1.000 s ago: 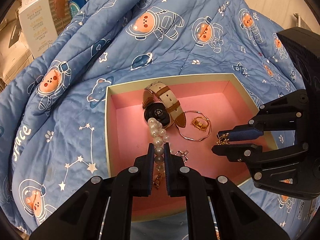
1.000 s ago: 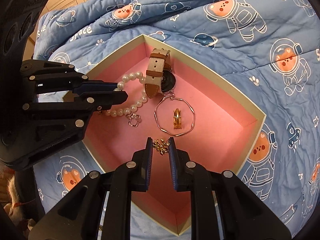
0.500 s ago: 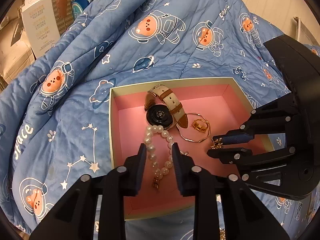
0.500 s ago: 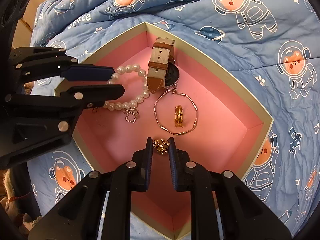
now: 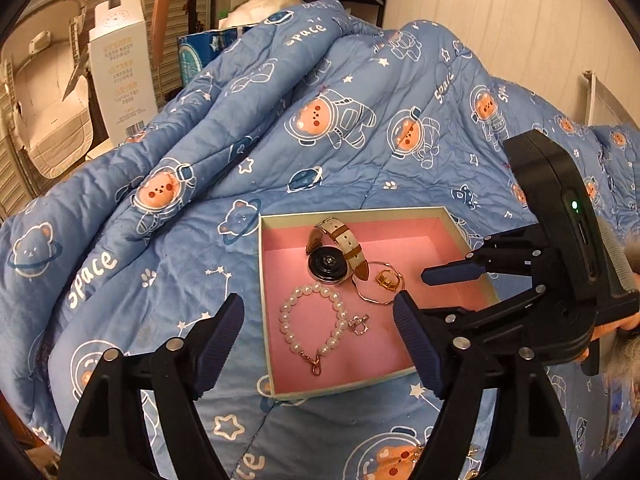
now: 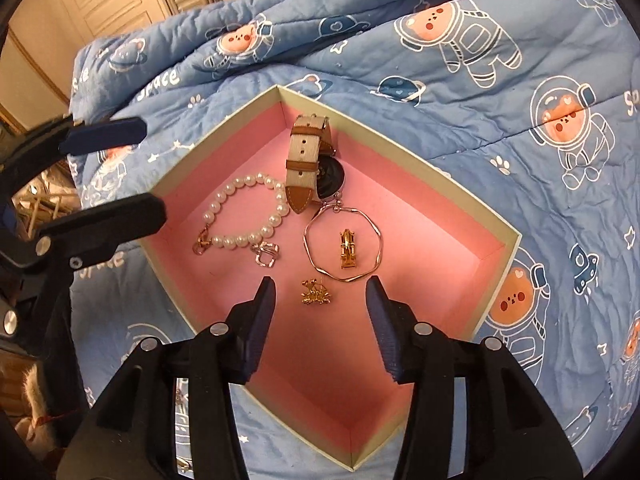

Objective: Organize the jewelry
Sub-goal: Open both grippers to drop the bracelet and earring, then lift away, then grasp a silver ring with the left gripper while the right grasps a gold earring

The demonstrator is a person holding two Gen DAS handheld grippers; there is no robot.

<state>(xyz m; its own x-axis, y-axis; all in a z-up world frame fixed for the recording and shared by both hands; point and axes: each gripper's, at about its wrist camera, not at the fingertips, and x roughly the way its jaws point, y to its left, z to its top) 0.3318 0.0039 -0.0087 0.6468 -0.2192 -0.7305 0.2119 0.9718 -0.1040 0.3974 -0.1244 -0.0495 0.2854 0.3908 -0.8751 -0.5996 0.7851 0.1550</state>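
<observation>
Left gripper [image 5: 318, 316]: jaws wide apart, holding nothing.
Right gripper [image 6: 321, 304]: jaws wide apart, empty.
Pink-lined box [image 6: 460, 188]: pearl bracelet [image 6: 244, 212], watch [image 6: 316, 164], gold charm [image 6: 316, 293] inside.

The blue quilt [image 5: 280, 92] carries the printed word "space" in several places.
</observation>
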